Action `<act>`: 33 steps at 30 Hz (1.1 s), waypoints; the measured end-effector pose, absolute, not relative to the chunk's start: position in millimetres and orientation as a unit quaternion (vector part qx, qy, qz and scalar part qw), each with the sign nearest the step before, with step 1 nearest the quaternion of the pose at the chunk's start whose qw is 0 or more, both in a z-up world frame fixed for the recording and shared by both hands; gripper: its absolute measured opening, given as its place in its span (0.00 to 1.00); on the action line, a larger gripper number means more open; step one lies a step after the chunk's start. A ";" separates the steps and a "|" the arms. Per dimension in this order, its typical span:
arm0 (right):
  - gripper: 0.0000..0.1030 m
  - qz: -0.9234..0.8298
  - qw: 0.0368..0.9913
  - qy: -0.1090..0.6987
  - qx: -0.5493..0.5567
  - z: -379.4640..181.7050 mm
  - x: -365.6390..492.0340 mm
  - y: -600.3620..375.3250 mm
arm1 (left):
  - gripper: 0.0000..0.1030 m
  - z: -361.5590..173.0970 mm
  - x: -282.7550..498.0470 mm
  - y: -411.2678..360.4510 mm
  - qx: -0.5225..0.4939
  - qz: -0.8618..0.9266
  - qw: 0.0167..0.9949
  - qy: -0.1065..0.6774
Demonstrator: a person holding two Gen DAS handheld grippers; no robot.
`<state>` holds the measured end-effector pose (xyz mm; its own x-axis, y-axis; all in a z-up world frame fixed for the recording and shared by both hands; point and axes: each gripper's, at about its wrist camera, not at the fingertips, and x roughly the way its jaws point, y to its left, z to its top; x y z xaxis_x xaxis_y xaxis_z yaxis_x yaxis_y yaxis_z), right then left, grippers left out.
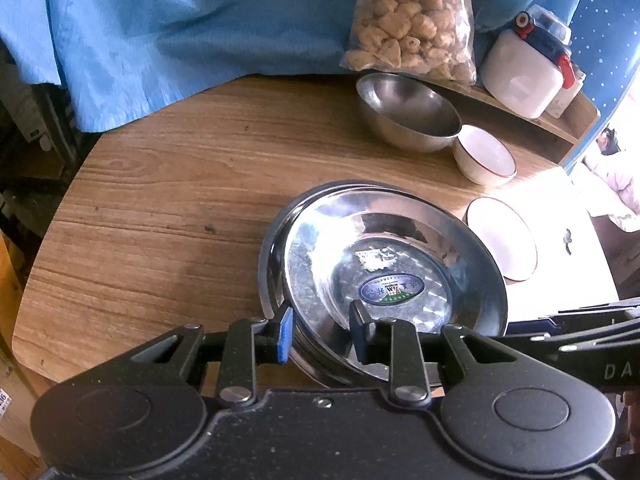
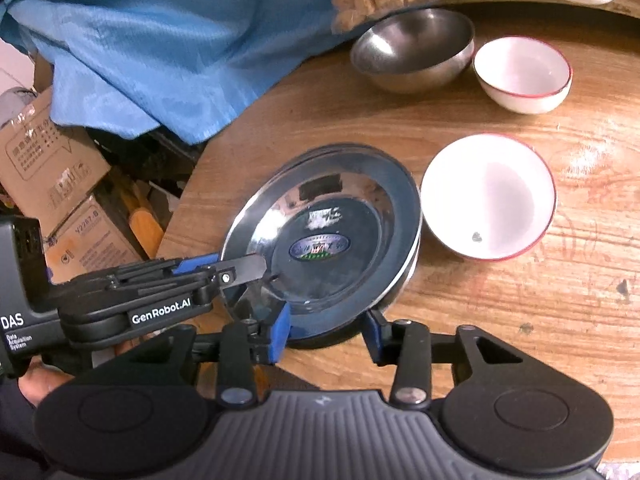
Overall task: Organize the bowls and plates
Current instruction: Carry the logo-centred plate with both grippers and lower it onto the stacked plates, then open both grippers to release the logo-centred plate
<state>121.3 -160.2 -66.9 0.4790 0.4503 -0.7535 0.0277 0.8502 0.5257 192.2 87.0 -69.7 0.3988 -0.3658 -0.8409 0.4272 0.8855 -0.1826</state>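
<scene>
A stack of shiny steel plates (image 1: 380, 264) (image 2: 332, 236) lies on the round wooden table (image 1: 160, 208) (image 2: 520, 312). My left gripper (image 1: 322, 332) (image 2: 228, 264) is shut on the near-left rim of the top plate, one finger inside the dish and one outside. That plate sits tilted on the stack. My right gripper (image 2: 327, 336) stands open at the stack's near edge, its blue pads either side of the rim without pressing it. Behind are a steel bowl (image 1: 408, 116) (image 2: 412, 52) and a small red-rimmed white bowl (image 1: 486, 156) (image 2: 522, 74). A larger white bowl (image 1: 502, 240) (image 2: 488, 196) stands right of the stack.
A blue cloth (image 1: 160, 20) (image 2: 160, 40) drapes over the table's far side. A bag of snacks (image 1: 412, 20) and a white container (image 1: 524, 76) stand at the back right. Cardboard boxes (image 2: 52, 168) lie on the floor left of the table. A person's hand (image 2: 36, 384) holds the left gripper.
</scene>
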 end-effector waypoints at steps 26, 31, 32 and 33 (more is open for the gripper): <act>0.97 0.160 0.835 0.491 0.192 -48.2 121.4 -155.8 | 0.99 -40.2 216.2 87.2 -0.015 -0.200 0.873 0.445; 0.99 0.150 0.856 0.457 0.189 -31.4 114.8 -170.3 | 0.99 -38.6 229.7 74.0 -0.016 -0.173 0.879 0.445; 0.99 0.146 0.862 0.447 0.191 -28.0 114.1 -174.3 | 0.99 -39.0 232.6 69.7 -0.014 -0.162 0.881 0.445; 0.99 0.140 0.867 0.437 0.195 -25.1 113.6 -178.4 | 0.99 -39.4 235.3 65.6 -0.013 -0.151 0.882 0.445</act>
